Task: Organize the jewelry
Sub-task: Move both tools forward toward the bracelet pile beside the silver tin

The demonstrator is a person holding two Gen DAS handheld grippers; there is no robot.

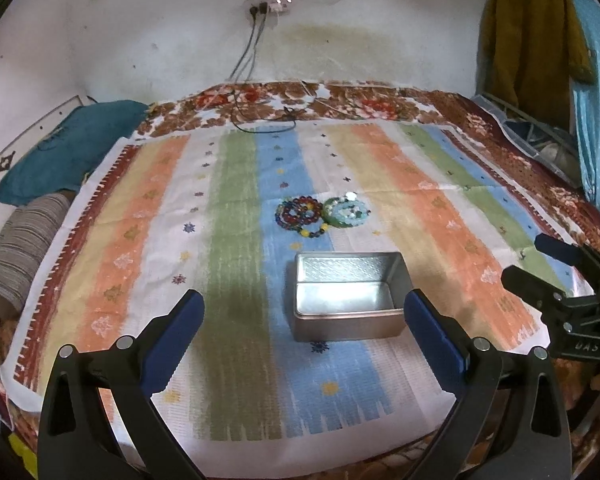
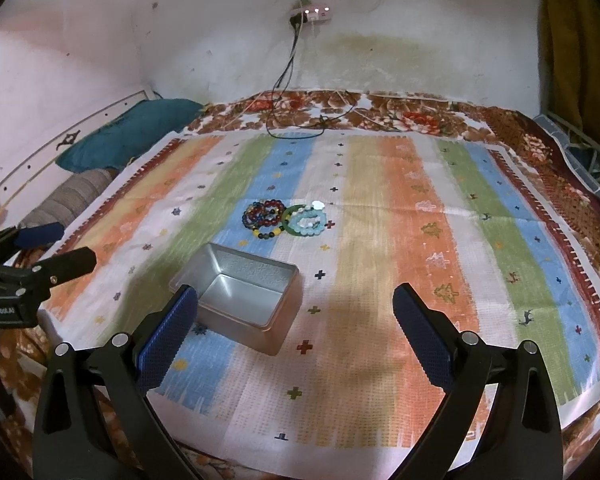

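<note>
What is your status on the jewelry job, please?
Left gripper open, right gripper open, both empty. Bracelets piled on cloth beyond the tin; tin empty. Nothing in the way.

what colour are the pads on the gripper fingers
Dark blue pads with a ribbed texture, on black arms. The right wrist view shows it best.

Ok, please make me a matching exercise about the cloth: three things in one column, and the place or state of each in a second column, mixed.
Things:
1. metal tin
2. dark bead bracelets
3. pale green and blue bracelets

Place or state:
A. right part of the pile, behind the tin
B. open, nothing inside
C. left part of the pile

Pairs: 1-B, 2-C, 3-A
</note>
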